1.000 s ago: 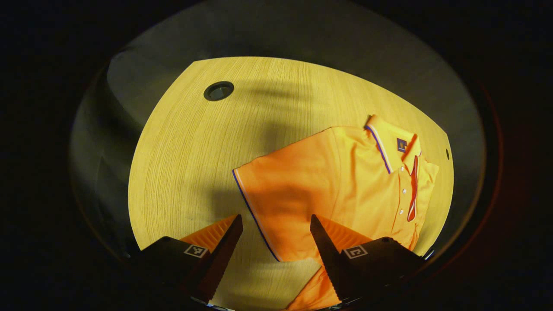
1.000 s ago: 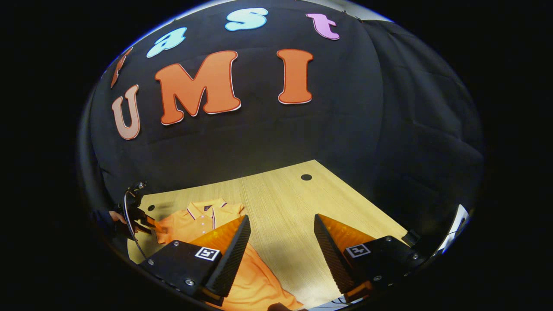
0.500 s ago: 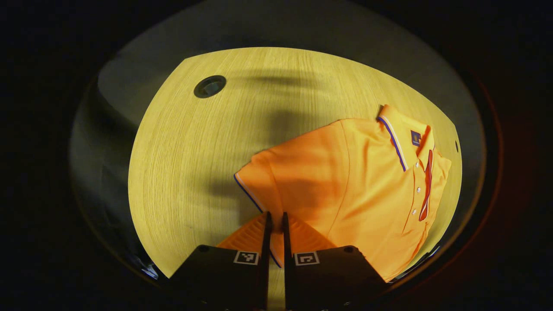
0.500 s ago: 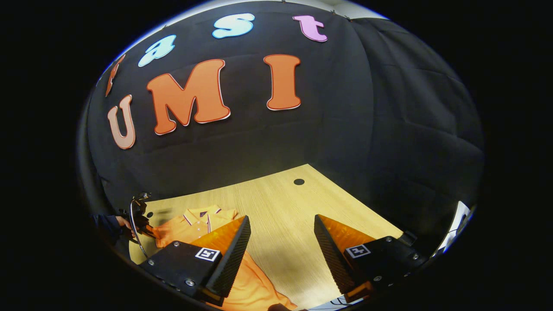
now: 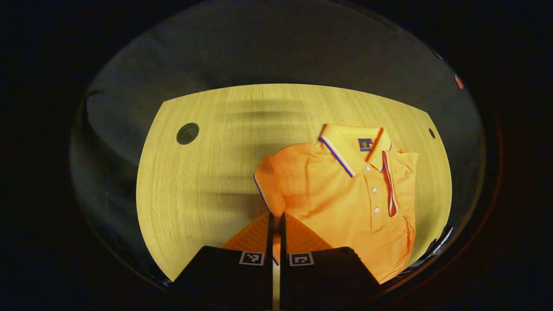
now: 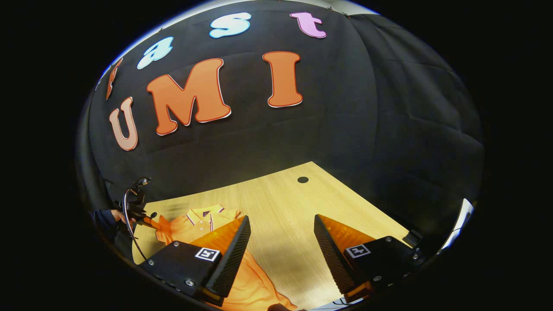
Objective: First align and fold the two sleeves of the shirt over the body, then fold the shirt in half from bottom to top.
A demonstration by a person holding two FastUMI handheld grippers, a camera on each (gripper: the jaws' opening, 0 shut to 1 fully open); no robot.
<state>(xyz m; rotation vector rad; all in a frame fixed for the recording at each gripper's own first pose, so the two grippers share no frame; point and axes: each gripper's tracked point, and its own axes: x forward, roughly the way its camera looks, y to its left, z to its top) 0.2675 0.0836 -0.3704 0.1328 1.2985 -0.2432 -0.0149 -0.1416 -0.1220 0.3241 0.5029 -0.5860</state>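
Pale wood-grain bench (image 5: 203, 181) carries an orange polo shirt (image 5: 341, 194) lying face up, and black cloth hangs as the booth wall behind it. Nearest in the left gripper view, the left tongs (image 5: 275, 218) are pressed nearly together on the blue-trimmed edge of the shirt's sleeve (image 5: 265, 190), which is drawn up off the wood and bunched toward the body. Beyond that the body spreads flat, with its button placket (image 5: 375, 190) and striped collar (image 5: 352, 144) pointing toward the far edge of the bench. A round cable hole (image 5: 187, 133) sits in the wood well apart from the shirt, on the side of the pinched sleeve.

From the right gripper view, the right tongs (image 6: 281, 226) stand wide apart above bare wood, gripping nothing, with the shirt's lower part (image 6: 252, 280) passing under one finger. Farther off, a person's hand (image 6: 116, 215) holds the left tongs at the shirt's sleeve, beside the collar (image 6: 203, 214)
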